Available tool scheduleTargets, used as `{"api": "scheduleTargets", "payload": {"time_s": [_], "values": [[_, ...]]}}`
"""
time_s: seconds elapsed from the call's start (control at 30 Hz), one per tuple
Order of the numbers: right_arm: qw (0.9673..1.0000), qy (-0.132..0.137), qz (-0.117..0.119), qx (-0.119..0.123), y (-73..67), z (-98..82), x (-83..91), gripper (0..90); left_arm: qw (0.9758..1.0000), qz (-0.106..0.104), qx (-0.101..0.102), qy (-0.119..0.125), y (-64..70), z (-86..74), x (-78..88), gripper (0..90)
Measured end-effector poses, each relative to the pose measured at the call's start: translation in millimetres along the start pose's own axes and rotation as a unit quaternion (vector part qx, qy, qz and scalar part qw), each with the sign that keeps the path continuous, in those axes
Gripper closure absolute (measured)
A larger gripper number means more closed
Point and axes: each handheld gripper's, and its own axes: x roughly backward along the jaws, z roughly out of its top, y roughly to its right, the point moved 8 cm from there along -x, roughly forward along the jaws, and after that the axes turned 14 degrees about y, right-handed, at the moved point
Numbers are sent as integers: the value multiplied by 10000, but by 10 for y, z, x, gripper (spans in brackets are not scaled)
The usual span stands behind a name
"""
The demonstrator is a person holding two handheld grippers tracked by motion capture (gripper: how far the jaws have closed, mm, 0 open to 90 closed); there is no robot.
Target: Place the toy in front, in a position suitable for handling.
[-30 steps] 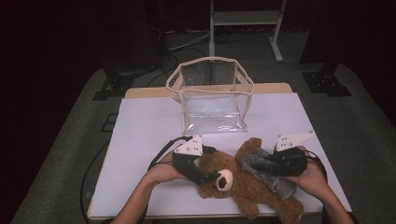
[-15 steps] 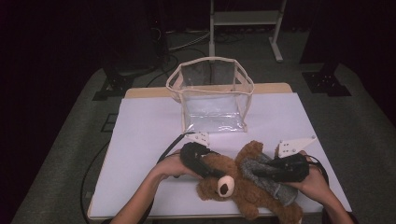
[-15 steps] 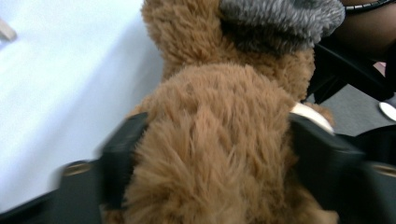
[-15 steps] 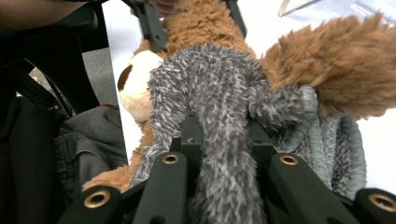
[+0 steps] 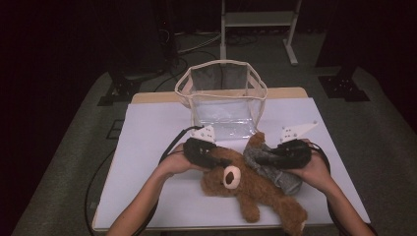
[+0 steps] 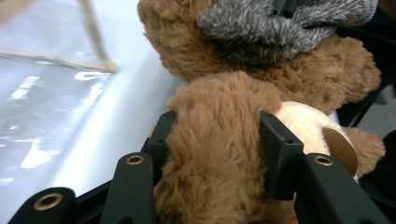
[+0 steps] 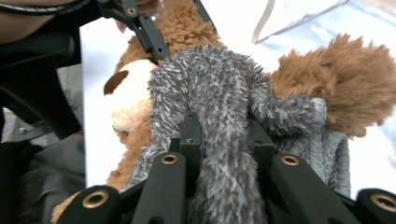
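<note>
Both tools are now pinching the teddy bear (image 5: 246,187), left tool (image 5: 216,160) on its head, right tool (image 5: 260,160) having shifted onto its grey scarf (image 5: 275,172), readying a lift toward the clear bag (image 5: 223,98) at twelve o'clock.

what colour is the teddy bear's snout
Cream, with a brown nose, on the teddy bear; the snout shows best in the right gripper view.

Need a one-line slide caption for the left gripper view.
Left gripper clamps the brown teddy bear's head beside the clear bag.
</note>
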Motion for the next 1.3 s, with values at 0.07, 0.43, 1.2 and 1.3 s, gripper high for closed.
{"api": "scheduleTargets", "payload": {"time_s": [0.07,0.43,1.2,1.3], "values": [[10000,-15,33,53,41,83,-80,735,9999,112,-81,-10,-84,29,116,546],[9994,-224,262,-80,120,75,-354,745,9999,139,-44,79,-22,-241,405,398],[9989,-322,53,322,-80,348,-230,750,9979,-308,-562,62,394,-369,328,436],[9966,-658,242,423,-145,301,-409,747,9975,-314,-629,46,426,-373,334,430]]}}
